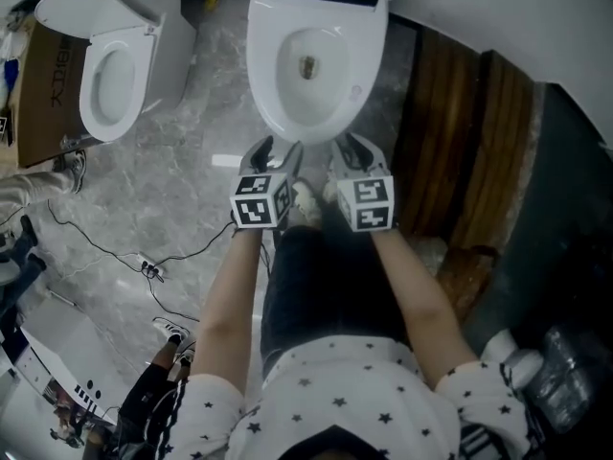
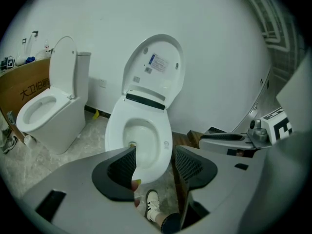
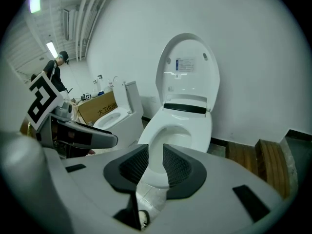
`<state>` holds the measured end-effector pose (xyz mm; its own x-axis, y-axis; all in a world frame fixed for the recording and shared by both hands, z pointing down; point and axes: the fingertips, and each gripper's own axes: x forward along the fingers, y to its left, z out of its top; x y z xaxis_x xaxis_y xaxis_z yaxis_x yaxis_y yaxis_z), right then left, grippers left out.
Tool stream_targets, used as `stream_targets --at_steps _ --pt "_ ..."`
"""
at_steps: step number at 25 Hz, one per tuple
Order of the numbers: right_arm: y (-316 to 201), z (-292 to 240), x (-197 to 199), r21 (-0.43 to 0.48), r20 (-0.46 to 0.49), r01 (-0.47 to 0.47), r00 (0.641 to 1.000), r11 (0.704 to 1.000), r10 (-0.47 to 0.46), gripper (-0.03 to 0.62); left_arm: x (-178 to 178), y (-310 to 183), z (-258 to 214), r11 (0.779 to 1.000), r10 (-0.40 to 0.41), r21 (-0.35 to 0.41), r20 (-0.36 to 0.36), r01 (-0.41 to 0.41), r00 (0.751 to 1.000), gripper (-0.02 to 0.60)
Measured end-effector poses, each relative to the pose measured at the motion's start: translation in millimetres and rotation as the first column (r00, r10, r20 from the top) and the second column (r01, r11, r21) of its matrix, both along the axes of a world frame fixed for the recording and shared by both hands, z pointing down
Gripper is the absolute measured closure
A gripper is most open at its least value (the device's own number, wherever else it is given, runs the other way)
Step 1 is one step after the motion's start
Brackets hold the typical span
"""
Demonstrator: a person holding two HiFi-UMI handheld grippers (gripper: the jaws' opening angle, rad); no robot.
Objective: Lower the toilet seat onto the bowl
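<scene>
- Two grippers, side by side just in front of the toilet (image 1: 356, 92), both pointing down at it.
- Left gripper (image 1: 278, 148): the left gripper view shows its jaws pretty wide apart, with nothing between the pads, only the bowl behind them and a shoe (image 2: 152, 204) on the floor below.
- Right gripper (image 1: 356, 146): its jaws are also apart, but the gap is narrower, and it's got hold of nothing either.
- Toilet seat (image 2: 165, 130) looks to be lying flat on the bowl, while the lid (image 2: 153, 65) stands upright against the wall, label side facing out.
- Neither gripper is touching the seat or the lid.
- Second toilet (image 1: 120, 65) sits off to the left with its lid up, next to a cardboard box (image 1: 43, 84).
- Wooden boards (image 1: 460, 161) are on the right, and a cable (image 1: 192, 254) trails across the marble floor.
</scene>
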<state>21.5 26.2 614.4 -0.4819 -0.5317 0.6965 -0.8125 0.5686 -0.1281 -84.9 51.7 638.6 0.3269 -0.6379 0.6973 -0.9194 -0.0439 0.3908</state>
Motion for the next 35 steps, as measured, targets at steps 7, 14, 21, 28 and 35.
stream_targets --at_steps 7,14,21,28,35 --pt "0.1 -52.8 -6.5 0.058 0.040 0.009 0.999 0.998 -0.012 0.535 -0.2 -4.3 -52.7 0.998 -0.018 0.057 -0.001 0.018 1.000 0.379" --pt "8.3 -100.2 -7.3 0.108 0.076 0.036 0.996 0.993 -0.044 0.556 -2.4 6.4 -97.5 0.993 -0.052 0.110 0.028 0.048 0.998 0.485" --pt "15.9 -134.0 -8.2 0.150 0.088 0.067 0.993 0.986 -0.081 0.571 -2.9 10.6 -132.9 0.985 -0.055 0.168 0.037 0.048 0.998 0.537" --pt "18.6 -169.0 -6.3 0.210 0.117 0.074 0.988 0.975 -0.100 0.583 6.1 5.6 -177.5 0.967 -0.035 0.253 0.045 0.022 0.998 0.572" --pt "22.3 -211.2 -9.1 0.250 0.170 0.069 0.979 0.966 -0.114 0.586 9.9 7.3 -223.7 0.944 -0.022 0.329 0.032 0.011 0.999 0.582"
